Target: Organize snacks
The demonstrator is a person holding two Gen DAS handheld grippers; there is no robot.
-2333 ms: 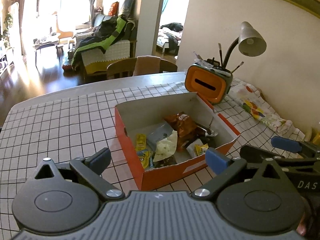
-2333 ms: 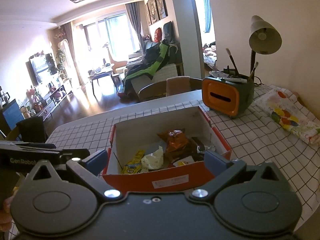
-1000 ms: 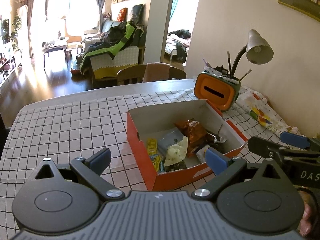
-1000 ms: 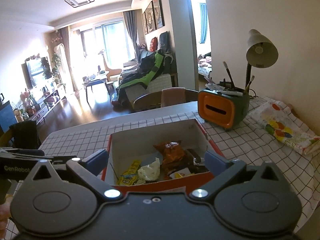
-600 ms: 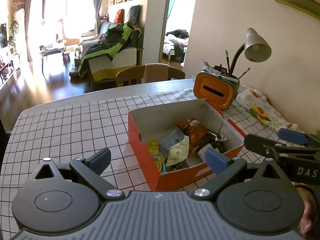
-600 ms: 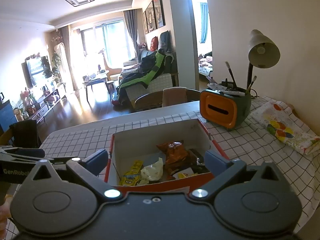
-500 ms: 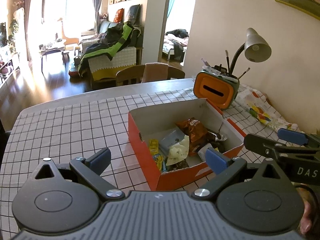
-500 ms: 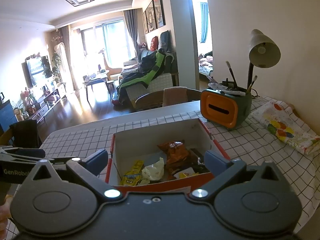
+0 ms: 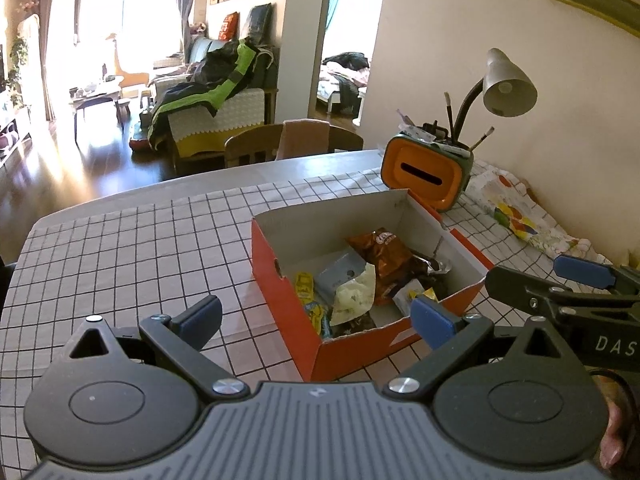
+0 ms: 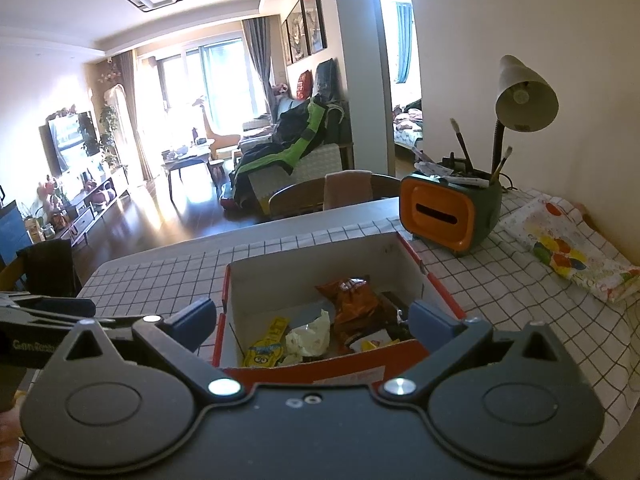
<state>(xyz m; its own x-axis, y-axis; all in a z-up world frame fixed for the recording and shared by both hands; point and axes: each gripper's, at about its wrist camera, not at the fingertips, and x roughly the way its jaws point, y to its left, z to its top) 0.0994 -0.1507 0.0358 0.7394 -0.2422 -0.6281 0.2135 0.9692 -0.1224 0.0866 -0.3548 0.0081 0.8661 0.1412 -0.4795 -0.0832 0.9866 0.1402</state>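
Both the left tongs [image 9: 316, 316] and right tongs [image 10: 310, 318] are hovering apart and empty near the orange box [image 9: 288, 300] on the worktop [image 9: 120, 248]; judging by this, picking a snack packet [image 9: 390, 260] is coming next, calling for a reach in.

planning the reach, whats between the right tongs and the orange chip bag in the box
In the right wrist view, the box's near orange wall, then a crumpled pale wrapper, lie between the right tongs and the orange chip bag.

Cream wall [image 10: 580, 20] at 2 o'clock; sunlit windows [image 10: 208, 80] at 11; dark wood floor [image 10: 152, 220]; sofa [image 9: 224, 108] at 12.
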